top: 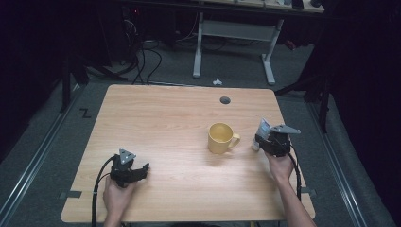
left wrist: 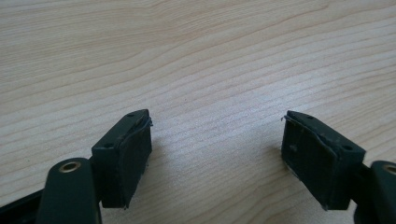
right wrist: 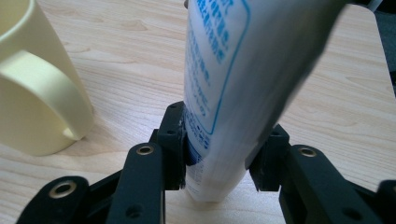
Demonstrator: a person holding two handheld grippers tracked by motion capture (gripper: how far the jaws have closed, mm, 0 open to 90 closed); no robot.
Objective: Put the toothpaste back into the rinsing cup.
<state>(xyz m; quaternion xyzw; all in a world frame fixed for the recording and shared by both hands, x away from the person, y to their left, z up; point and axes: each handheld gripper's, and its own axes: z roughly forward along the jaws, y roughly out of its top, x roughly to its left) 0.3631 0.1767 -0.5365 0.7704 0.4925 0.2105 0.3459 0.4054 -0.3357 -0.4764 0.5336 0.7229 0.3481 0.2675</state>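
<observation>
Right gripper (right wrist: 219, 163) clamps a white tube (right wrist: 224, 93) beside a yellow mug (top: 221, 137); keep it upright, likely mug-bound. Left gripper (left wrist: 217, 154) rests open on the surface (top: 165, 123).

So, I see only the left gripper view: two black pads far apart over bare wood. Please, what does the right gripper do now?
Observer: The right gripper is shut on a white tube with blue print, held upright.
Operator: Is some other object near this tube?
Observer: Yes, a yellow mug stands on the table just left of it, handle turned toward the tube.
Operator: And where is my left gripper relative to the mug?
Observer: The left gripper is open, low at the near left of the table, well apart from the mug.
</observation>
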